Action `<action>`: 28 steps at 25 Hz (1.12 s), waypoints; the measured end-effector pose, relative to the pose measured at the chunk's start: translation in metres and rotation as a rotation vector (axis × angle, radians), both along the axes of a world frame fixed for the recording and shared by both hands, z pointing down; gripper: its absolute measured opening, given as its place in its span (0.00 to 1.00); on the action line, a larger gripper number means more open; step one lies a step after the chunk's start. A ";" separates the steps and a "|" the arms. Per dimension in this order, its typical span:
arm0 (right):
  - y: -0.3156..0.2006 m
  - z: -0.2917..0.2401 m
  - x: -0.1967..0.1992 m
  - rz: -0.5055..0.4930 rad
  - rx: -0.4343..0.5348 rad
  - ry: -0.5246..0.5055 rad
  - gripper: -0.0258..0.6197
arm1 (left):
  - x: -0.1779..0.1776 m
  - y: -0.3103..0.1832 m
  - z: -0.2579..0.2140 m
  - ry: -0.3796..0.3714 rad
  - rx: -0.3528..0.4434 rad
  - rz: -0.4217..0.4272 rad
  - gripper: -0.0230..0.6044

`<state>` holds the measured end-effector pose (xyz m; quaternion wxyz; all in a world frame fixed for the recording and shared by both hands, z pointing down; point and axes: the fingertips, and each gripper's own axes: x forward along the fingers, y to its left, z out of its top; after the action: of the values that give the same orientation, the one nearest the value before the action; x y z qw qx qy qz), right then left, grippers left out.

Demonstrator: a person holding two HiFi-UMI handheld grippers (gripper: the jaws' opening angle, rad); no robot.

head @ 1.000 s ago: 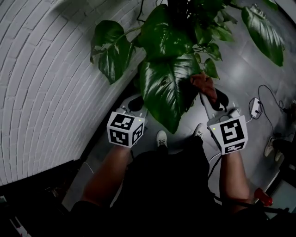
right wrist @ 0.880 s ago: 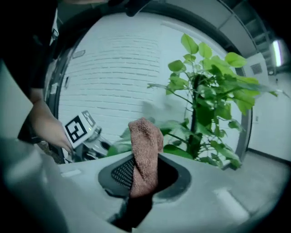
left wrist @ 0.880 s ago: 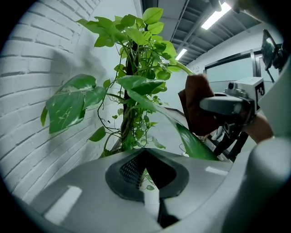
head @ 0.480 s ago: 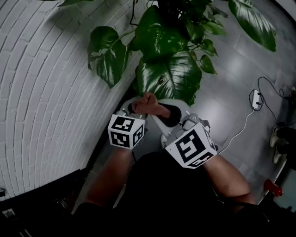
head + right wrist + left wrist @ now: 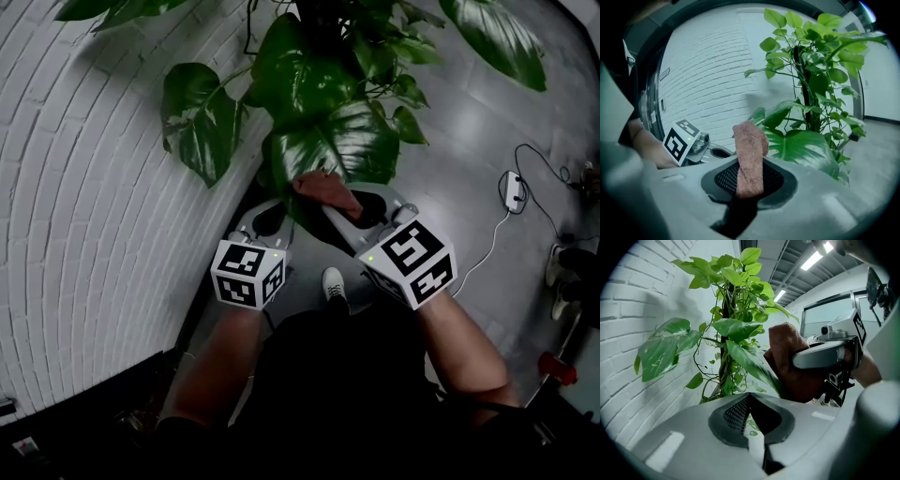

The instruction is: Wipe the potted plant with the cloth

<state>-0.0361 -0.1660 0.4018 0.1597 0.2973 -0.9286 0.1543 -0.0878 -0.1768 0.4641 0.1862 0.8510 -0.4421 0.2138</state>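
Pale grey fingers (image 5: 670, 441), black-and-white marker cubes (image 5: 248, 274), black clothing (image 5: 328, 375), white shoe (image 5: 329, 281)

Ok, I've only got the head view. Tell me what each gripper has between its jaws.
Observer: The right gripper is shut on the cloth; a brownish strip of it sticks up from the jaws.
Operator: Now the left one.
Observer: The left gripper holds nothing. Its jaws stand slightly apart, with small leaves visible through the gap.
Operator: Give me the cloth's position from that side.
Observer: In the left gripper view, a long leaf crosses in front of the cloth. I cannot tell whether they touch.
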 end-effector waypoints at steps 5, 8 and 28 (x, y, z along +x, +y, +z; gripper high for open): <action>-0.012 0.004 0.020 0.036 0.004 0.005 0.13 | 0.001 -0.003 0.002 -0.002 -0.004 -0.017 0.06; -0.017 0.009 0.027 0.045 -0.002 0.015 0.13 | 0.001 -0.003 0.001 0.001 -0.006 -0.028 0.06; -0.054 0.044 0.074 0.127 -0.031 0.060 0.13 | -0.002 -0.009 0.002 -0.007 -0.018 -0.091 0.06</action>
<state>0.0374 -0.2202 0.4457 0.1820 0.3574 -0.9002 0.1695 -0.0894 -0.1853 0.4665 0.2017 0.8275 -0.4793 0.2118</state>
